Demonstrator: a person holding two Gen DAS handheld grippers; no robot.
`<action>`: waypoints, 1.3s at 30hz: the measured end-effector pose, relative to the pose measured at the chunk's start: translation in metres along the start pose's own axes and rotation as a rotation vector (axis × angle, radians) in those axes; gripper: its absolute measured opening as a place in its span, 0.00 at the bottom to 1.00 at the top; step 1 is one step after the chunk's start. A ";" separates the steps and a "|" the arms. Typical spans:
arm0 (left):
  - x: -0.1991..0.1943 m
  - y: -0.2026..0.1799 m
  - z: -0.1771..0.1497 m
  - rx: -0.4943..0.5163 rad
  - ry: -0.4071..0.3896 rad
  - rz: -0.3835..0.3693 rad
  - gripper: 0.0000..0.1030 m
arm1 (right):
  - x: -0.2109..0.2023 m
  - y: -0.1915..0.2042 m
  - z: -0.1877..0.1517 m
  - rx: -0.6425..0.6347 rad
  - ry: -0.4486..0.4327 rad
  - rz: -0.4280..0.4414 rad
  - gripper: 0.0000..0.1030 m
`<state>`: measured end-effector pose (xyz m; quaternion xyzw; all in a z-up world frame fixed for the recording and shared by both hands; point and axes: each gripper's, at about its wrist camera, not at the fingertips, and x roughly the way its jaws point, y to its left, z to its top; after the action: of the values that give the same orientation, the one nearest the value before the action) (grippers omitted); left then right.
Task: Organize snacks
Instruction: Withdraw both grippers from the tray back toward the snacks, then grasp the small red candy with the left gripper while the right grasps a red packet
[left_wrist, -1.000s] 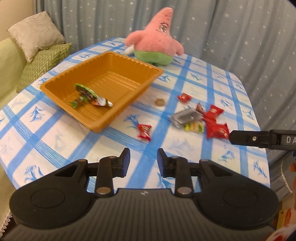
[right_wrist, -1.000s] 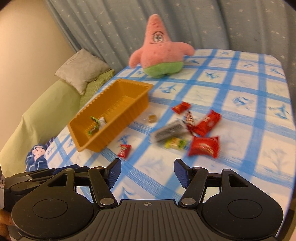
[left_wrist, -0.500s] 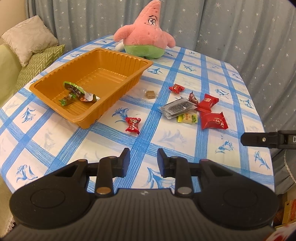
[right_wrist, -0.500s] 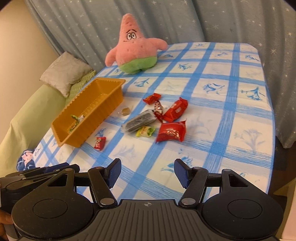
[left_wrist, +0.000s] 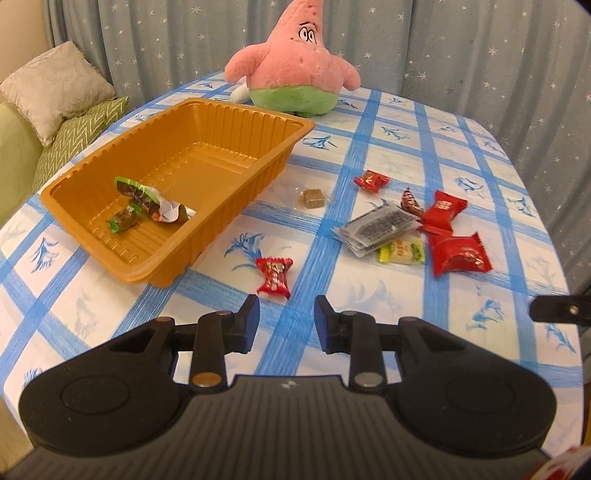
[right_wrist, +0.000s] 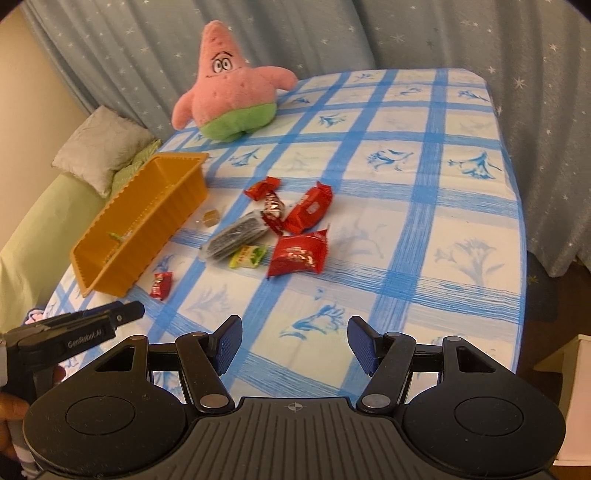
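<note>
An orange tray (left_wrist: 236, 110) (right_wrist: 122, 236) stands on the left of the table with a few wrapped snacks (left_wrist: 147, 201) inside. Loose snacks lie to its right: a small red candy (left_wrist: 274, 276) (right_wrist: 161, 285) by the tray's near corner, a brown cube (left_wrist: 312, 195), a grey packet (left_wrist: 380, 225) (right_wrist: 236, 236), a yellow-green candy (left_wrist: 400, 253) and red packets (left_wrist: 460, 254) (right_wrist: 299, 254). My left gripper (left_wrist: 286, 322) is open and empty, just short of the small red candy. My right gripper (right_wrist: 294, 346) is open and empty near the table's front edge.
A pink star-shaped plush toy (left_wrist: 295, 66) (right_wrist: 229, 88) sits at the back of the blue-checked tablecloth (right_wrist: 443, 221). Cushions (left_wrist: 55, 88) and a green sofa lie to the left. Curtains hang behind. The table edge drops off on the right.
Both grippers have shifted over the table. The left one came closer to the small red candy and the tray. The right view swung left and lower. Nothing was picked up.
</note>
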<state>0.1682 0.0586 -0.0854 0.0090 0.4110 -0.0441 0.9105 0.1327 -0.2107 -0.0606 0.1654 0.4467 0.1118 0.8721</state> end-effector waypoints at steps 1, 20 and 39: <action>0.005 -0.001 0.002 0.004 0.000 0.004 0.28 | 0.000 -0.002 0.000 0.003 0.001 -0.004 0.61; 0.062 -0.006 0.016 0.044 0.037 0.063 0.16 | 0.012 -0.024 0.009 0.000 0.011 -0.043 0.61; 0.018 0.007 0.002 -0.057 0.034 0.102 0.15 | 0.076 0.008 0.052 -0.562 0.022 0.137 0.61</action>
<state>0.1822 0.0638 -0.0972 0.0048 0.4265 0.0142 0.9044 0.2192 -0.1874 -0.0857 -0.0541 0.3955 0.2915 0.8693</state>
